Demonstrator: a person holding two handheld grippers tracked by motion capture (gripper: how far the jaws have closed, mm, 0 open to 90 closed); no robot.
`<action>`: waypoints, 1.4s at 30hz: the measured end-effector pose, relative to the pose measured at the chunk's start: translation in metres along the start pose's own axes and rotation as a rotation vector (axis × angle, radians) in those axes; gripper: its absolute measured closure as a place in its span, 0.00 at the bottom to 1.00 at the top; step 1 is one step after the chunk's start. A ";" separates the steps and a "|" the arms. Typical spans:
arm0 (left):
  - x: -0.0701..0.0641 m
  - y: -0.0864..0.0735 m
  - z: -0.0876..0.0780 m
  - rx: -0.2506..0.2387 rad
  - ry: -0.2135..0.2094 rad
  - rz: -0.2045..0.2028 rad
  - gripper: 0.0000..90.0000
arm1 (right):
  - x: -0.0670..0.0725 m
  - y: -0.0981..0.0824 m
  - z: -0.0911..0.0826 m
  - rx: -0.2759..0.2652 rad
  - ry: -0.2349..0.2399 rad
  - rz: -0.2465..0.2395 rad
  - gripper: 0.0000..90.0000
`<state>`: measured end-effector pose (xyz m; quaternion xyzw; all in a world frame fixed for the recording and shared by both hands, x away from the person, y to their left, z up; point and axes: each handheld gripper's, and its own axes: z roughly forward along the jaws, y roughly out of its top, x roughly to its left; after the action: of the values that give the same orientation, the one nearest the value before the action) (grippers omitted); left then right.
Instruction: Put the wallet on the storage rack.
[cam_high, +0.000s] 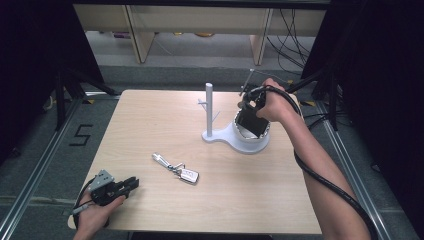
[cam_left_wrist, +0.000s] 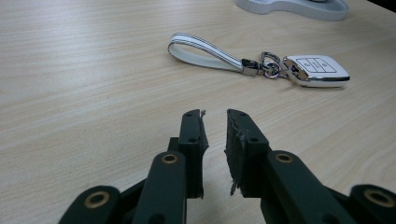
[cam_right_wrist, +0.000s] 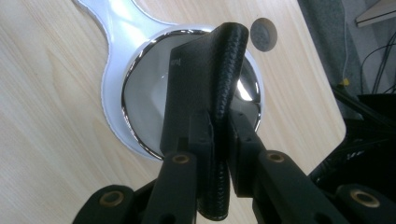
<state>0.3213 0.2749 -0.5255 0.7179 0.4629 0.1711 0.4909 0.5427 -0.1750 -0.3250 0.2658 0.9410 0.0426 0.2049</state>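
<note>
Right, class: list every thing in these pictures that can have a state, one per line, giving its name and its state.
Black wallet: folded shut, clamped on edge over the dish.
Right hand-held gripper: shut on the wallet.
Left hand-held gripper: jaws slightly apart, nothing between them, low at the table.
Car key: lying flat, strap attached, untouched.
Chrome dish: upright; nothing seen resting in it.
Peg post: upright, pegs bare.
</note>
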 end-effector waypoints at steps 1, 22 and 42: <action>0.000 0.000 0.000 0.000 0.000 0.000 0.84 | -0.001 -0.001 0.002 -0.006 0.005 -0.003 0.91; -0.001 0.001 0.000 -0.003 -0.006 0.007 0.84 | -0.007 -0.019 0.008 -0.101 -0.035 0.113 0.68; -0.003 0.002 0.001 -0.021 -0.007 0.004 0.77 | 0.007 -0.046 -0.005 -0.178 -0.039 0.185 0.64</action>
<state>0.3217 0.2715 -0.5235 0.7142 0.4582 0.1744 0.4996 0.5131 -0.2108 -0.3318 0.3328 0.9009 0.1394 0.2412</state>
